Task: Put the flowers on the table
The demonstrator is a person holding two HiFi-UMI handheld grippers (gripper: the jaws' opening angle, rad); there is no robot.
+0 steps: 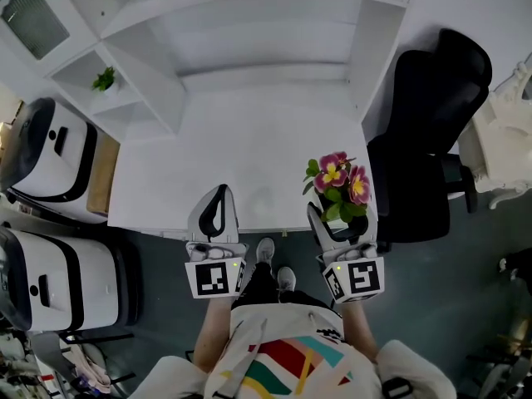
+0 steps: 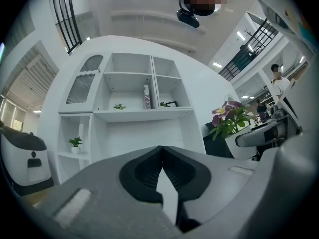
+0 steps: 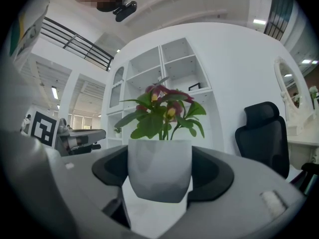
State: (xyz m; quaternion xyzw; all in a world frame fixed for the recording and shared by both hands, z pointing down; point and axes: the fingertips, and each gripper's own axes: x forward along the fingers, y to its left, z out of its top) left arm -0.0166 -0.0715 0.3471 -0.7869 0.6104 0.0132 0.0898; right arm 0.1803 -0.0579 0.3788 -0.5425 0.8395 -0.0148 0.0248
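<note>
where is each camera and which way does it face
Head view: on the person's head, steeply down at table, left gripper, right gripper, shirt, shoes.
Left gripper view: on that gripper, along its shut jaws toward the shelves.
Right gripper view: along its jaws, closed on the flower pot.
Shared: the flower pot, all three.

Pink-purple flowers (image 1: 339, 177) with yellow centres and green leaves, upright in a plain white pot (image 3: 159, 169). They are at the front right corner of the white table (image 1: 208, 156), with the pot clamped between the right gripper (image 1: 341, 221) jaws. Can't tell if the base touches the table.
</note>
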